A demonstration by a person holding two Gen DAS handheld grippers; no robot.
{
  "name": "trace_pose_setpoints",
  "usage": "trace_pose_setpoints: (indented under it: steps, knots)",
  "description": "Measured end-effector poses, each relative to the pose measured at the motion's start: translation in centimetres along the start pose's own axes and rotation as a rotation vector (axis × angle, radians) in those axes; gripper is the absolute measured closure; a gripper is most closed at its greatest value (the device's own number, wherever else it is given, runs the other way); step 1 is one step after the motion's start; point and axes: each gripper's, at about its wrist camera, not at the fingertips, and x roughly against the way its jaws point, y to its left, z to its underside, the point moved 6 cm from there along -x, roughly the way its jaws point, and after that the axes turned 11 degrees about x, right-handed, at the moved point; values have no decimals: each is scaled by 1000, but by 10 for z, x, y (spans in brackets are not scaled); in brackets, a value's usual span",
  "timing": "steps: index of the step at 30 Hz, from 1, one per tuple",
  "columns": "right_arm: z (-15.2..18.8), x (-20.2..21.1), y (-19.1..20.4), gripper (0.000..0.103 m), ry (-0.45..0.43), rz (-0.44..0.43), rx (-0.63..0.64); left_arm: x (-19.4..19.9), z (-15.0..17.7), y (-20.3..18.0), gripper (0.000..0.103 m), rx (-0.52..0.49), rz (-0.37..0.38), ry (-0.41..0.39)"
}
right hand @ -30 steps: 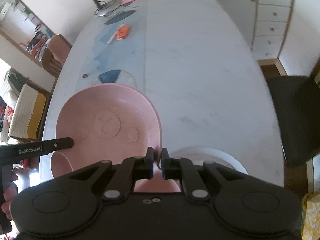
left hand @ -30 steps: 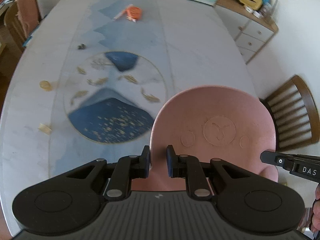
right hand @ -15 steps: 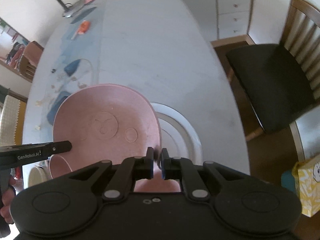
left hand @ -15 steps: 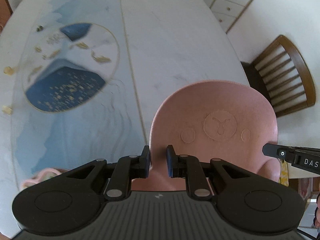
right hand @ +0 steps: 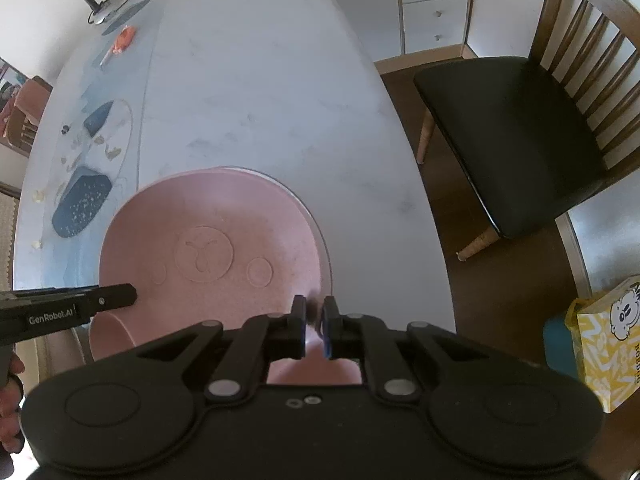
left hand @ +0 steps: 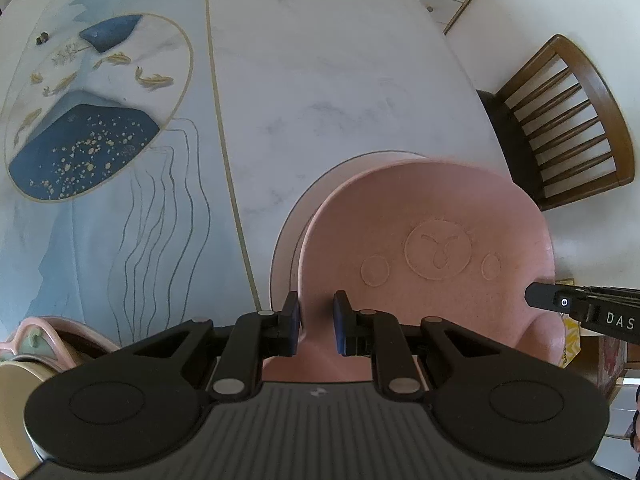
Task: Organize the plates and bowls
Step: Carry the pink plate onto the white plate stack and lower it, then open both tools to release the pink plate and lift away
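So the pink bear-face plate (left hand: 432, 248) is pinched by both tools at once: the left gripper (left hand: 316, 322) has its jaws narrowed onto the near-left rim, and the right gripper (right hand: 314, 330) is clamped thin on the near-right rim. It's hovering right over a white plate (left hand: 286, 240) sitting near the right side of the marble table (left hand: 320, 80), with just a crescent of white showing past the pink edge in both views. I can't tell if the two are touching yet or if there's a small gap.

Progress-wise I'd call it mid-task. This stack looks about to be made, but nothing's let go yet. Down at the near-left there's a pink scalloped dish (left hand: 60, 330) and a cream bowl (left hand: 16, 384) sitting close together that probably need sorting too.

Room to move: loads of bare tabletop ahead and to the left. The tight side is the right, where the table edge is close to the plates and a wooden chair (right hand: 520, 128) sits just past it, so sliding anything that way seems risky.
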Motion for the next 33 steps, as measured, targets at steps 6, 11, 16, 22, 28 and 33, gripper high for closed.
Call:
trace_pose_setpoints:
  steps: [6, 11, 16, 22, 28, 33]
  knots:
    - [0, -9, -1, 93, 25, 12, 22, -7, 1, -1, 87, -8, -16, 7]
    - [0, -18, 3, 92, 37, 18, 41, -14, 1, 5, 87, 12, -28, 24]
    - [-2, -23, 6, 91, 42, 39, 58, -15, 2, 3, 87, 2, -31, 15]
    - [-3, -26, 5, 87, 40, 36, 65, -16, 2, 1, 87, 8, -28, 10]
    - [-4, -22, 6, 83, 28, 36, 80, -14, 4, 1, 87, 1, -20, 2]
    - [-5, -14, 7, 81, 2, 34, 91, -14, 3, 5, 87, 10, 0, 4]
